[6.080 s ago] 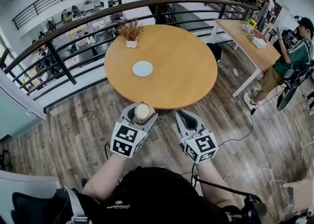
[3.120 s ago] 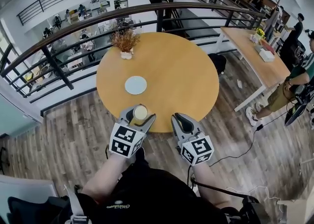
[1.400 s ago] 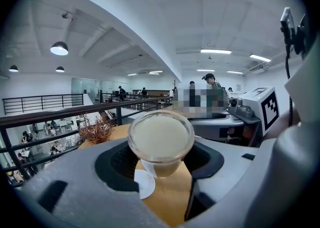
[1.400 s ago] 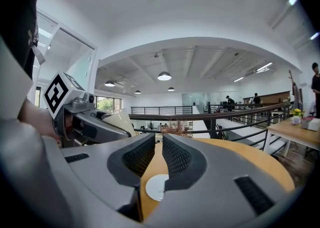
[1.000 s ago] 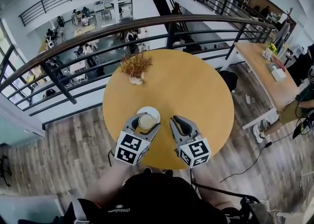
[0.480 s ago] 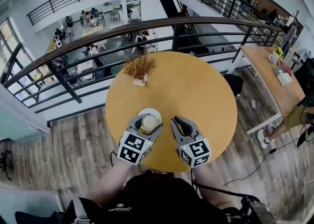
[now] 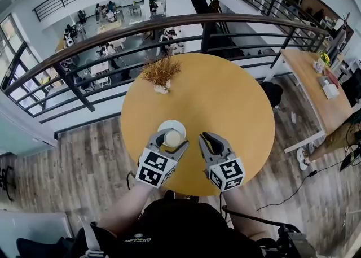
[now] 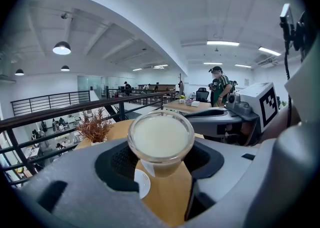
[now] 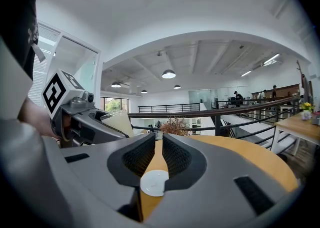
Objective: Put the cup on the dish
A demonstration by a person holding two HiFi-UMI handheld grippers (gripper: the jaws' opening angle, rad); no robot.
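Since the earlier frames I have walked up to the table (image 7: 225, 110): the cup (image 7: 172, 137), which hung short of its near edge, now sits over the near part of the dish (image 7: 169, 124), and both claws are over the wood. Nearest to me, my left gripper (image 7: 172, 140) is clamped on the cup, a pad on each side of its wall just under the rim, and it holds the cup upright. In the left gripper view the cup (image 8: 161, 139) looks clear and smooth, tapering downward, filled almost to the brim with a pale milky drink. I judge it fairly heavy for its size, stiff, a little slippery and quick to slop if tipped, so the hold high on the wall suits it and it must stay level on the way down. Its base seems to hang above the dish (image 8: 142, 182), not yet resting. Beside it my right gripper (image 7: 213, 145) carries nothing; its jaws stand almost together, only a slit of table between them, with the dish (image 9: 154, 182) below. The dish is white, flat and bare. Farther across, a small white pot holds a dry brown plant (image 7: 161, 73), and beyond the table's far edge runs the railing (image 7: 169, 25).
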